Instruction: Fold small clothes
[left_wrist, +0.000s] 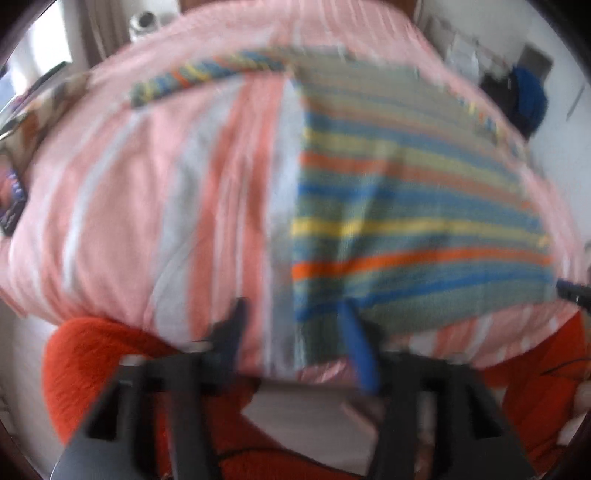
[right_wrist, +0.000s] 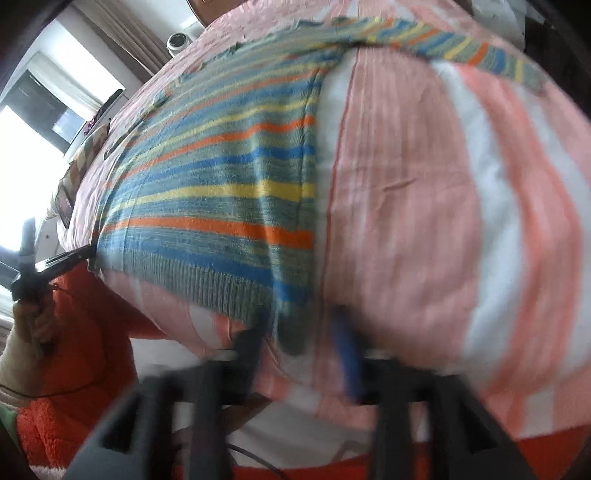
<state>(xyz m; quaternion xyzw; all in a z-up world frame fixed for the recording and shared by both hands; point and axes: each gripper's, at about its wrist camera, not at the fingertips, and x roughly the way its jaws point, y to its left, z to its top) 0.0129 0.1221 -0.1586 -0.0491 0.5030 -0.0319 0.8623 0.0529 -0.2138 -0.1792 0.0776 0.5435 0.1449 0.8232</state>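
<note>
Softly ribbed at its hem, the striped knit sweater (right_wrist: 221, 192) lies flat on the pink-and-white striped bedspread (right_wrist: 424, 221), one sleeve (right_wrist: 461, 48) stretched sideways along the far edge. My right gripper (right_wrist: 301, 332) stands with jaws parted at the hem's corner, gripping nothing. My left gripper (left_wrist: 291, 325) also gapes over the hem's corner, empty; blur hides any contact.

Motion blur smears the striped sweater (left_wrist: 406, 206) and both tongs' fingertips; their contact with it is unreadable.
</note>
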